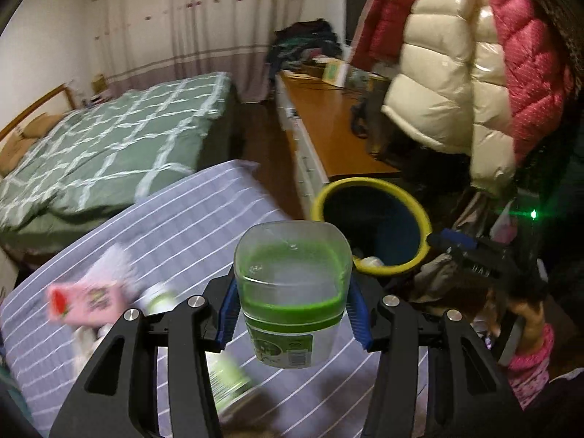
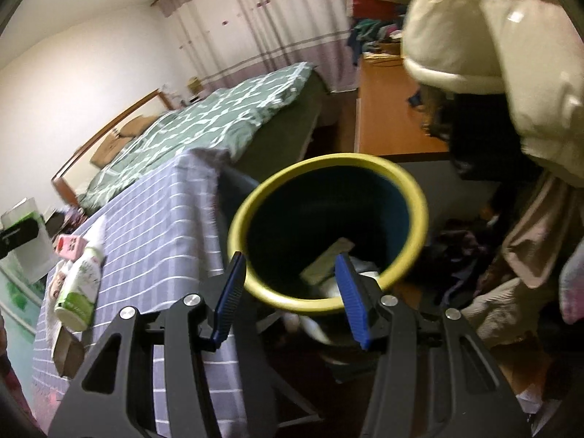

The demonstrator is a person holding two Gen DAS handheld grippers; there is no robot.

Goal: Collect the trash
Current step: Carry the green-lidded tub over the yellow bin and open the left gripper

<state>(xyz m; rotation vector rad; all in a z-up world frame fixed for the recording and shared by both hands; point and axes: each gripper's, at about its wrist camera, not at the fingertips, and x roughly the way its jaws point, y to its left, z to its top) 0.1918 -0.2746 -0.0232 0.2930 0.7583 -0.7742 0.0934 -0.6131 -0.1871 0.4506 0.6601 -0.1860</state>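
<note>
The left gripper [image 1: 292,314] is closed on a clear plastic cup [image 1: 292,292] with green residue and a green label, its blue pads pressing both sides, and the cup hangs in the air above the striped cloth of the worktop [image 1: 189,226]. Below and to the left of it on that cloth, blurred, lie a pink carton [image 1: 85,301], a white and green bottle [image 1: 228,379] and some white paper. Past the cup, off the worktop's edge, stands a bin [image 1: 368,226] with a yellow rim and a dark blue inside, and beside it this view alone catches the right gripper [image 1: 443,239] from the side, with the person's hand [image 1: 525,319] in a pink sleeve behind it. The right wrist view shows that gripper [image 2: 290,292] with its jaws partly apart and nothing between them, held right over the near rim of the bin [image 2: 328,171]. Only this view looks down into the bin, where a flat pale carton [image 2: 328,259] and some white scraps lie at the bottom. It also gives a sharper look at the bottle [image 2: 82,288], lying on its side near the pink carton [image 2: 71,246], and at the cup [image 2: 31,241] at the far left edge, gripped by the left gripper. Both views show a bed with a green checked cover [image 1: 109,153] behind the worktop, and a cream padded jacket [image 1: 449,73] hanging at the right.
</note>
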